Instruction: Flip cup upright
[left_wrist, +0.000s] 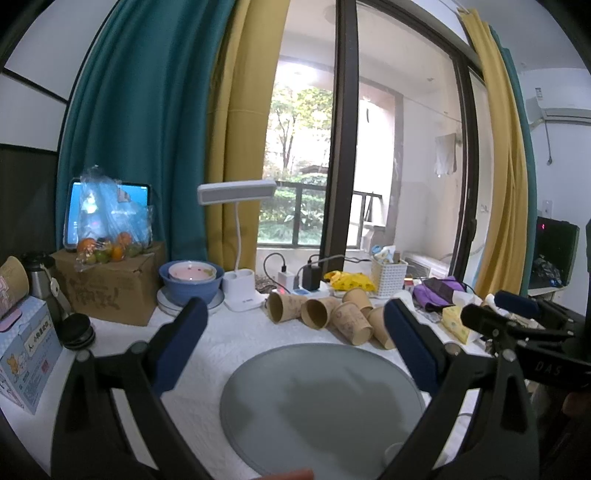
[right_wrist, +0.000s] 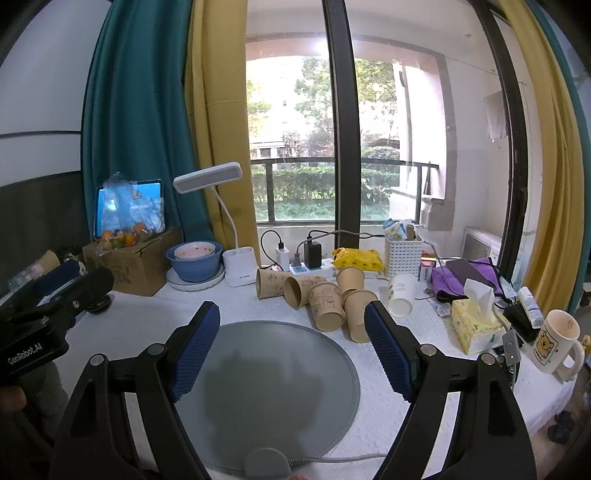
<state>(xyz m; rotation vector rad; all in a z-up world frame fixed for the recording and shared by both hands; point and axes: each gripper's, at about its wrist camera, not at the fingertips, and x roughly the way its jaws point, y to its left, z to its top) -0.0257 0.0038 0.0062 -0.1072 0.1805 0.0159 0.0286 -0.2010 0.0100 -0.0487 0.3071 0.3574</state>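
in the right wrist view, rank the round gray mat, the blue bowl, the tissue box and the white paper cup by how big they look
Largest to smallest, as they look:
1. Round gray mat, though it lies nearest the camera.
2. Blue bowl and tissue box: look alike, so no ranking between them.
3. White paper cup.

**Both grippers open, empty**

The left gripper (left_wrist: 295, 350) hangs level with its blue-padded fingers (left_wrist: 181, 343) spread wide, gripping nothing. The right gripper (right_wrist: 291, 347) sits alongside it, fingers (right_wrist: 388, 354) equally wide apart and empty.
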